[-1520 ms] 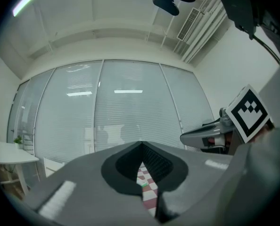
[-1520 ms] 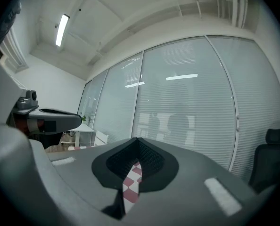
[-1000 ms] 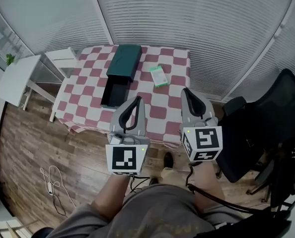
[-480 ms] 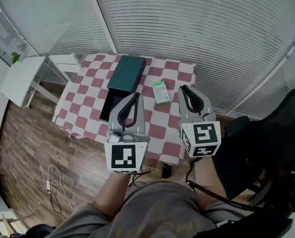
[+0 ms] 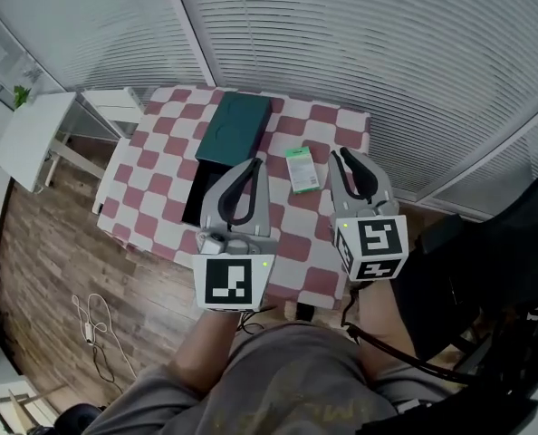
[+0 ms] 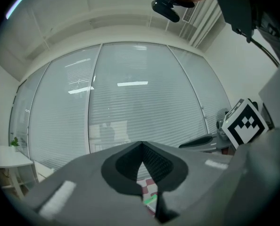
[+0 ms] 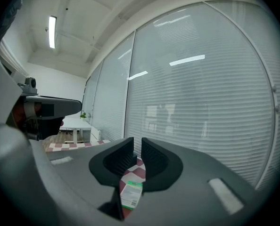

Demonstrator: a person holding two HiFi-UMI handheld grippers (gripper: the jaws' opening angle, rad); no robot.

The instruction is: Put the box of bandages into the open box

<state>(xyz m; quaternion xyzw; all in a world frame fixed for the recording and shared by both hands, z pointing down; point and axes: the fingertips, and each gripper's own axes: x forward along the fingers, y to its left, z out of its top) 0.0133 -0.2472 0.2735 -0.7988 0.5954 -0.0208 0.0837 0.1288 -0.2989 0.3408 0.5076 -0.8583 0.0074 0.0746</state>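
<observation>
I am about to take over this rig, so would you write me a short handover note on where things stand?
Left gripper: jaws shut, empty, held over the near side of the checked table.
Right gripper: jaws a narrow gap apart, empty, pointing past the box of bandages.
Box of bandages: flat on the table, right of the open box, not gripped.
Open box: dark tray exposed, green lid at its far end.
Done: nothing. Left: grasp the bandages and set them in the tray.

One bandage box [image 5: 301, 168], one open box [image 5: 226, 146], two tongs [image 5: 254, 164] [image 5: 342, 153].
</observation>
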